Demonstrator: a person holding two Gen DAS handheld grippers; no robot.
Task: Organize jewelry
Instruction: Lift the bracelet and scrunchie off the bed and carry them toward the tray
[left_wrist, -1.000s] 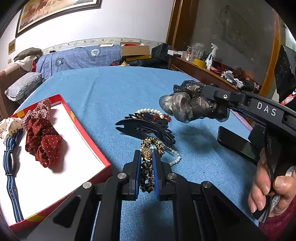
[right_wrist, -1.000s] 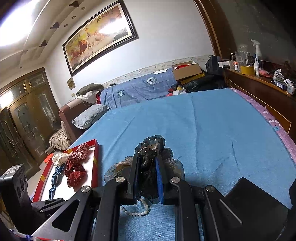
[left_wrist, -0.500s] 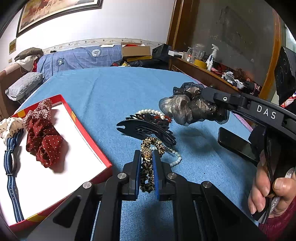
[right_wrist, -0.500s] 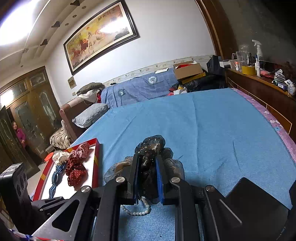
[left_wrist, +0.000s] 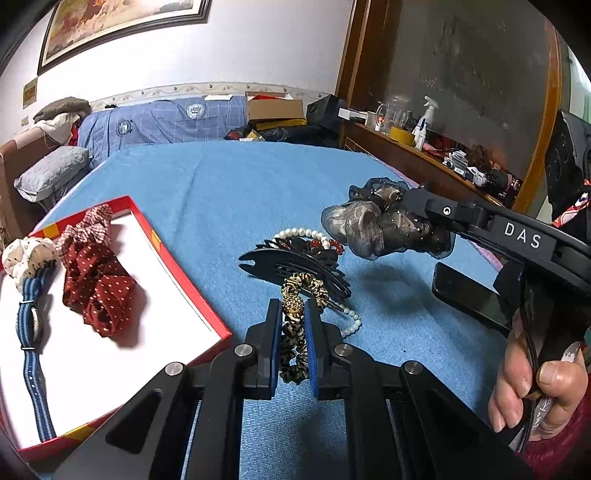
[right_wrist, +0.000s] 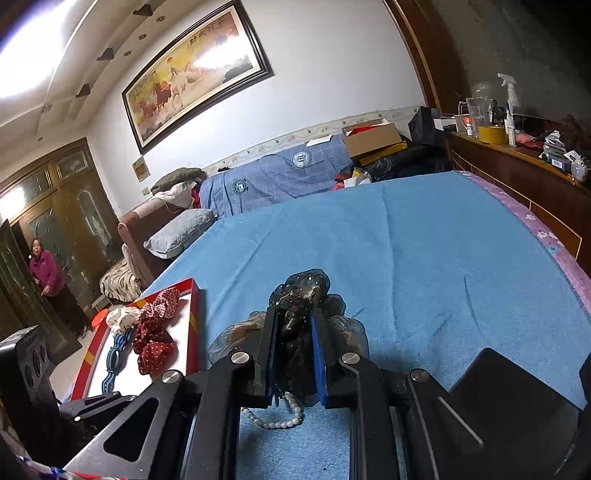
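Observation:
My left gripper (left_wrist: 292, 306) is shut on a leopard-print scrunchie (left_wrist: 295, 325) just above the blue cloth, right of the red-rimmed box (left_wrist: 177, 280). My right gripper (right_wrist: 293, 314) is shut on a dark sheer scrunchie (right_wrist: 301, 291) and holds it in the air; it also shows in the left wrist view (left_wrist: 380, 229). A black hair claw (left_wrist: 295, 262), a pearl necklace (left_wrist: 306, 234) and red beads (left_wrist: 328, 245) lie on the cloth between them. The box holds a red dotted scrunchie (left_wrist: 98, 291), a checked scrunchie (left_wrist: 92, 225), a white scrunchie (left_wrist: 26, 254) and a blue striped watch (left_wrist: 31, 332).
A black phone (left_wrist: 469, 295) lies on the cloth at the right. A wooden headboard shelf (right_wrist: 517, 158) with bottles runs along the right. A sofa (right_wrist: 273, 177) and a pillow (right_wrist: 181, 232) stand beyond the bed. A person (right_wrist: 46, 273) stands by the far-left wardrobe.
Both grippers stay nearly still with their scrunchies. A person has come into view at the far left of the right wrist view.

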